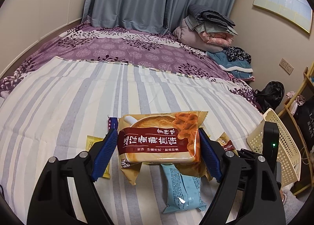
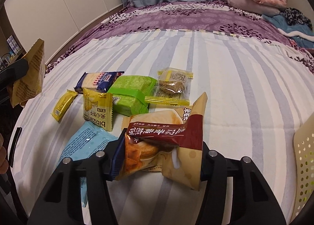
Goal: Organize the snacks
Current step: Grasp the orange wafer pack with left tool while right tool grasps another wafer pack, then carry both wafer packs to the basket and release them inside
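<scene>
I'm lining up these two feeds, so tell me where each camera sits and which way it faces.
Left wrist: on the left claw, angled down across the striped bed; its jaws hold a tan biscuit packet.
Right wrist: on the right claw, same direction; its jaws pinch another tan packet.
Shared: blue packet, cream basket.

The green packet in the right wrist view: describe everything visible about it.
The green packet is a blocky, bright green plastic wrapper with a glossy darker green band around it and pale print on top. It lies flat on the striped bedsheet amid the other snacks. A yellow biscuit packet overlaps its near left edge; no gripper touches it.
</scene>
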The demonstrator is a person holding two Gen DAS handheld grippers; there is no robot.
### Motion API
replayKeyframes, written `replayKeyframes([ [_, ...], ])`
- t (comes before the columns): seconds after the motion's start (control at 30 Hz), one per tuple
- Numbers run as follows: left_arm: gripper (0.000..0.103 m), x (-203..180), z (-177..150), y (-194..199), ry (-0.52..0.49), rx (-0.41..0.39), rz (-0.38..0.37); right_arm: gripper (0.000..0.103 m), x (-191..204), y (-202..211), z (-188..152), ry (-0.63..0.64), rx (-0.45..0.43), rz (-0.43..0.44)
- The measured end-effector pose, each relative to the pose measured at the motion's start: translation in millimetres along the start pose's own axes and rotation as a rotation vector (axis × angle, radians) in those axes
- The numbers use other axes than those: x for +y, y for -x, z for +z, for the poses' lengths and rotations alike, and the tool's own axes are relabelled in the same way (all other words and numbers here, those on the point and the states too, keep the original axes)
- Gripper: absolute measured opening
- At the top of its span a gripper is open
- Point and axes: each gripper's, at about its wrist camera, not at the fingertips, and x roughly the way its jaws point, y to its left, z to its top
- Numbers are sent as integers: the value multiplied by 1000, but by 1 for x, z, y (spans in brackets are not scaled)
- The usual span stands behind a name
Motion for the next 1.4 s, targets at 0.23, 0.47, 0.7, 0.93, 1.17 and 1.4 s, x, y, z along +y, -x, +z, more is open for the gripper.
replayKeyframes([
  [0.23,82,-7,2,10,-15,-20,-5,55,-9,29,2,-50,-72,4],
  [0.47,82,-20,5,24,-40,-40,-15,55,-18,76,7,-76,-195,-22],
  [0.7,82,-37,9,38,-68,-62,-19,55,-38,121,4,-139,-298,-39],
  [0.93,82,-61,12,52,-110,-84,-41,55,-59,165,-8,-167,-398,-102],
  [1.17,82,-91,13,58,-157,-94,-71,55,-100,211,-35,-249,-469,-186],
  [1.4,82,-125,13,57,-207,-91,-106,55,-145,242,-63,-327,-507,-316],
])
